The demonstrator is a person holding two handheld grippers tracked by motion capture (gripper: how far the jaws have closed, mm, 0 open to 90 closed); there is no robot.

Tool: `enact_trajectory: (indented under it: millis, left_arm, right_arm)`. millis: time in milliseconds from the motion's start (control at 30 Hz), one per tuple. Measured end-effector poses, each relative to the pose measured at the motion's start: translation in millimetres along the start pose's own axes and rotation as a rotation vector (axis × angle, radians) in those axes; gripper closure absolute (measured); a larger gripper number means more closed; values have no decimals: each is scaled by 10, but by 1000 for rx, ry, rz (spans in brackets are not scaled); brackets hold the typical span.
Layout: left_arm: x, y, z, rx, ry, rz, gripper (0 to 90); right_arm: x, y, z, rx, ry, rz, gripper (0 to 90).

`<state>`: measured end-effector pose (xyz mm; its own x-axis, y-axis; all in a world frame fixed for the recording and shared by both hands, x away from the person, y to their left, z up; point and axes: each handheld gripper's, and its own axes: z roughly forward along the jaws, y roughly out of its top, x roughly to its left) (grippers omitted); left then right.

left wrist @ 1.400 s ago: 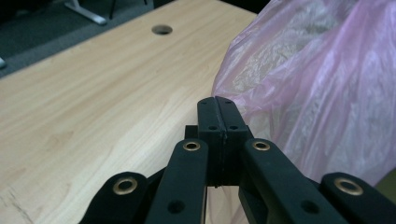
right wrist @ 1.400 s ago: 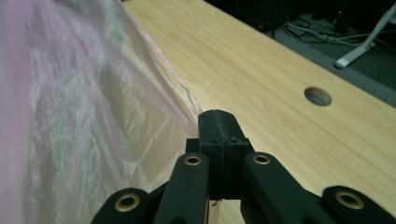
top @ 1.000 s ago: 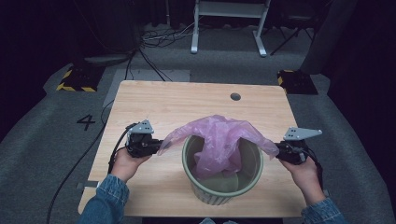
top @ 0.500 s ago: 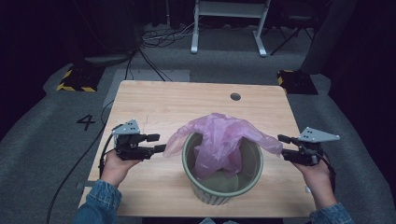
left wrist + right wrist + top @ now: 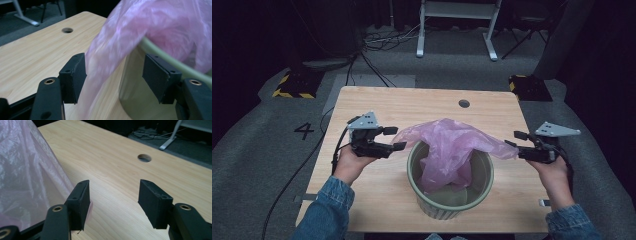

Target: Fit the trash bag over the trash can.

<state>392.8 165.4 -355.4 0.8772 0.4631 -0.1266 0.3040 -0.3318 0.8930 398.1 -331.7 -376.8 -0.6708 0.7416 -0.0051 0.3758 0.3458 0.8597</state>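
Observation:
A pale green ribbed bin (image 5: 447,209) stands near the front middle of the wooden table (image 5: 412,105). A thin pink plastic bag (image 5: 447,145) hangs into it and bulges above the rim, with a corner stretching out to each side. My left gripper (image 5: 395,138) is open at the bag's left corner. In the left gripper view the bag (image 5: 150,22) drapes down between the spread jaws of the left gripper (image 5: 115,72), beside the bin (image 5: 135,82). My right gripper (image 5: 513,139) is open at the right corner. The bag (image 5: 25,182) lies against the left jaw of the right gripper (image 5: 113,200).
A round cable hole (image 5: 464,103) sits in the table's far half, seen too in the right gripper view as a cable hole (image 5: 144,158). Bare wood spreads behind the bin. Off the table are grey floor, cables, a white stand's legs (image 5: 457,30) and a floor mark "4" (image 5: 304,131).
Both grippers drew outward from the bag's stretched corners, then the left came back in toward the bag. The bag's top has sagged and its corners now trail sideways.

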Motion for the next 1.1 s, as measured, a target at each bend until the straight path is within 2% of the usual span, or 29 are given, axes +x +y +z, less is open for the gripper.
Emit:
enact_trajectory:
  millis: [100, 167, 200, 267, 333, 433, 567, 700, 767, 833, 933, 1000, 1033, 1100]
  left_arm:
    - [-16, 56, 108, 25, -15, 15, 351]
    - [-7, 63, 131, 34, -24, 12, 393]
    - [0, 58, 134, 40, -41, 1, 432]
    - [-10, 52, 125, 49, -53, 7, 588]
    - [-49, 54, 94, 47, -25, 37, 738]
    - [-107, 76, 15, 14, -3, 61, 863]
    - [-186, 118, -99, -25, 16, 80, 881]
    - [-260, 156, -175, -44, 18, 88, 880]
    - [-291, 182, -188, -48, 24, 96, 880]
    - [-315, 208, -185, -49, 22, 100, 880]
    - [-357, 235, -174, -49, 18, 112, 880]
    - [-389, 244, -178, -47, 16, 123, 881]
    - [-405, 245, -186, -47, 13, 129, 881]
    - [-439, 237, -210, -48, 9, 139, 881]
  right_arm:
    - [80, 21, 217, 46, 47, -2, 429]
    - [140, 30, 308, 63, 68, -16, 439]
    - [163, 33, 328, 63, 74, -23, 441]
    - [178, 38, 318, 55, 80, -24, 451]
    - [154, 43, 244, 38, 69, -15, 467]
    - [66, 67, 41, -9, 26, 4, 467]
    - [-32, 138, -281, -66, -20, 26, 453]
    - [25, 241, -566, -94, -3, -13, 430]
    - [115, 313, -655, -112, 32, -44, 416]
    - [222, 388, -677, -133, 103, -74, 403]
    - [405, 480, -591, -122, 195, -114, 389]
    - [509, 516, -504, -115, 239, -133, 410]
    - [547, 524, -462, -103, 254, -140, 470]
    - [605, 520, -398, -67, 280, -148, 669]
